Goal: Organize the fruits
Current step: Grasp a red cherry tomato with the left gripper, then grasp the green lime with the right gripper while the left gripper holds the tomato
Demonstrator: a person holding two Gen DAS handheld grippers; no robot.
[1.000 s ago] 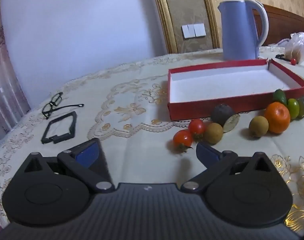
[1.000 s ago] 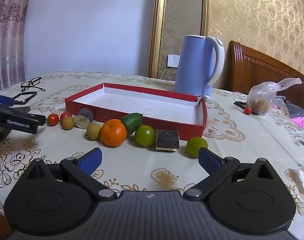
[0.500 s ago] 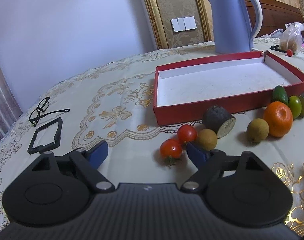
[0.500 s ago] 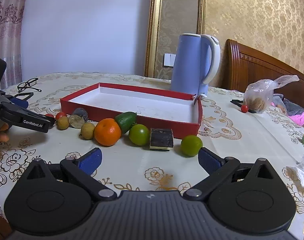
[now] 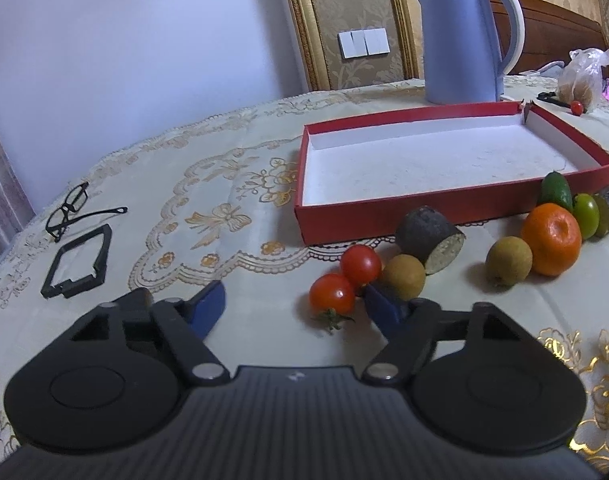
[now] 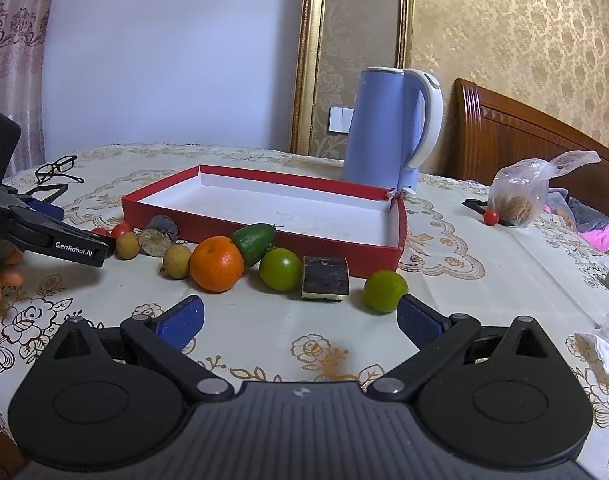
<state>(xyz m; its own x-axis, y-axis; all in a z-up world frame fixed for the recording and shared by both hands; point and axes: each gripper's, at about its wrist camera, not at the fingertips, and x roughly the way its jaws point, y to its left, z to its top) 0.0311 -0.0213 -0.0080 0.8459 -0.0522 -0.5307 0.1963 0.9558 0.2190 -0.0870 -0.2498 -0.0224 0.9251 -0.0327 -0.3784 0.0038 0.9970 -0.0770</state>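
Two small red cherry tomatoes sit nearest on the counter, the closer one caught between the left gripper fingers as they close, not yet pinched. Thin skin and soft flesh are expected, so a light squeeze across the round middle is probably called for. Further along, two tan longans, one orange mandarin, one cucumber stub and two green limes are counted. Behind them, one empty red cardboard tray is seen. The right gripper hangs wide and empty.
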